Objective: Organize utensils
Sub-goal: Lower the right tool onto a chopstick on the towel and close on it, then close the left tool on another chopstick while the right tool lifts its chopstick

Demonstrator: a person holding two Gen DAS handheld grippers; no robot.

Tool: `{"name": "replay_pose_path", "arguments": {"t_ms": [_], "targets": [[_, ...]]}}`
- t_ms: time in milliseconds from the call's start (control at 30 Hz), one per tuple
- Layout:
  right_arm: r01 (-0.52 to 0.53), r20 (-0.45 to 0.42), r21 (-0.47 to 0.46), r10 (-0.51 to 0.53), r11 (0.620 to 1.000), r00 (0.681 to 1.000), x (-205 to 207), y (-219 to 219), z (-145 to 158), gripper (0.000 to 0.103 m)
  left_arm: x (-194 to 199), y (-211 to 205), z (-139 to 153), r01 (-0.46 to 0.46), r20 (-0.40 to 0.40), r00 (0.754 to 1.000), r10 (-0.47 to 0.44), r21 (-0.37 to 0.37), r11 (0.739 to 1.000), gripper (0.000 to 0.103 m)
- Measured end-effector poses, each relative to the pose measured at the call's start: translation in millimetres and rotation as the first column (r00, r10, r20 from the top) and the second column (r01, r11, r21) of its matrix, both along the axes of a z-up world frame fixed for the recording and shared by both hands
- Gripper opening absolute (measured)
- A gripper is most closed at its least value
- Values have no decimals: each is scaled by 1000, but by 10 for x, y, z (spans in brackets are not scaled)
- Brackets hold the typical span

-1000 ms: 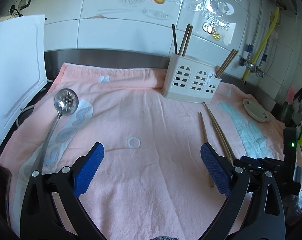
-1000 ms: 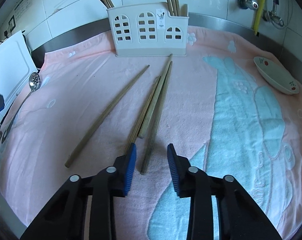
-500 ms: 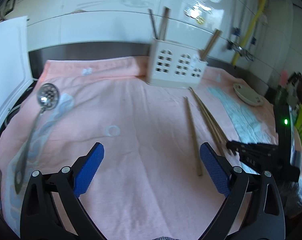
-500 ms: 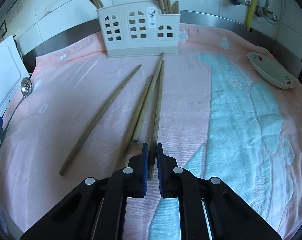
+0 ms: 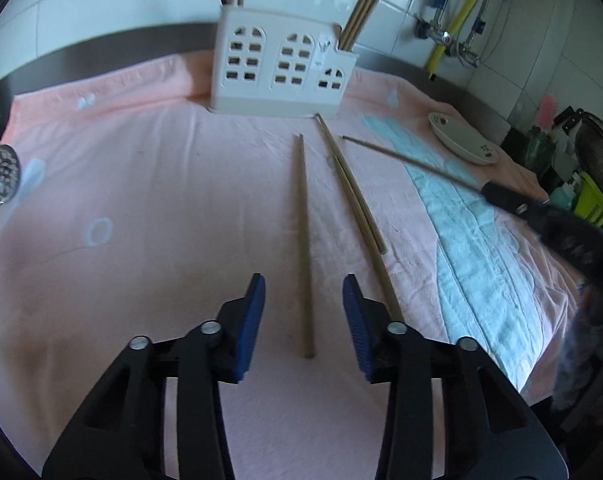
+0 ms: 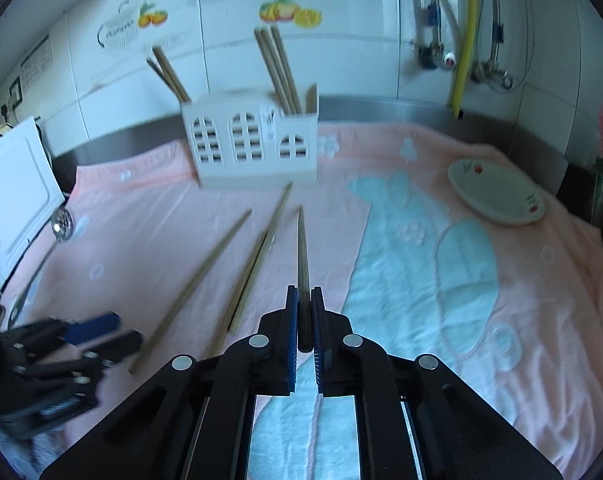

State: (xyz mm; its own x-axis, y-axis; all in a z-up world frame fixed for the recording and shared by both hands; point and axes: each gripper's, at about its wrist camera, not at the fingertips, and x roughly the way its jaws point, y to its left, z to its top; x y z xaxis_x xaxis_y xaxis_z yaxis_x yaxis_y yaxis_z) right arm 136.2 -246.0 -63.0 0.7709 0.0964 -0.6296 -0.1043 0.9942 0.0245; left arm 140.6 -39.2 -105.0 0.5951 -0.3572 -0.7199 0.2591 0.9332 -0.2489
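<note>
Clamping one chopstick (image 6: 304, 256) above the towel, the right claw (image 6: 304, 332) must carry it to the far holder (image 6: 250, 148). The left claw (image 5: 304, 314), closing but still apart, straddles another chopstick (image 5: 304, 240).

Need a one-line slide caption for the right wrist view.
Right claw shut on a chopstick lifted off the pink towel, pointing toward the white holder.

Both grippers, left gripper (image 5: 303, 320) and right gripper (image 6: 304, 322): black skeletal linkage arms, silver pivot screws, blue ribbed pads (image 5: 251, 322) on fingertips.
</note>
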Motion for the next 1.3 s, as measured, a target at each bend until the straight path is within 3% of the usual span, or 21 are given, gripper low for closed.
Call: {"name": "replay_pose_path", "arguments": {"t_ms": [300,500,667,1033,1300], "targets": [[-18,67,-14,19,1000,998,-46,-60,289,7,204,-173,-155,-2,-51,999,4,41,999,24],[-35,87,-38,38,999,995,-55,-44,383,7,255,-264,-170,-14,-40,999,19,131,991,7],[-39,92,-48,43,998,995,-42,-53,444,7,253,-255,-88,-9,-26,1000,13,141,990,6],[-92,65,-68,97,993,993,161,-101,743,7,288,-29,894,-18,183,983,3,80,997,6],[-139,14,-53,140,989,990,540,-128,1118,7,551,-79,1351,27,230,972,-49,98,995,6]]}}
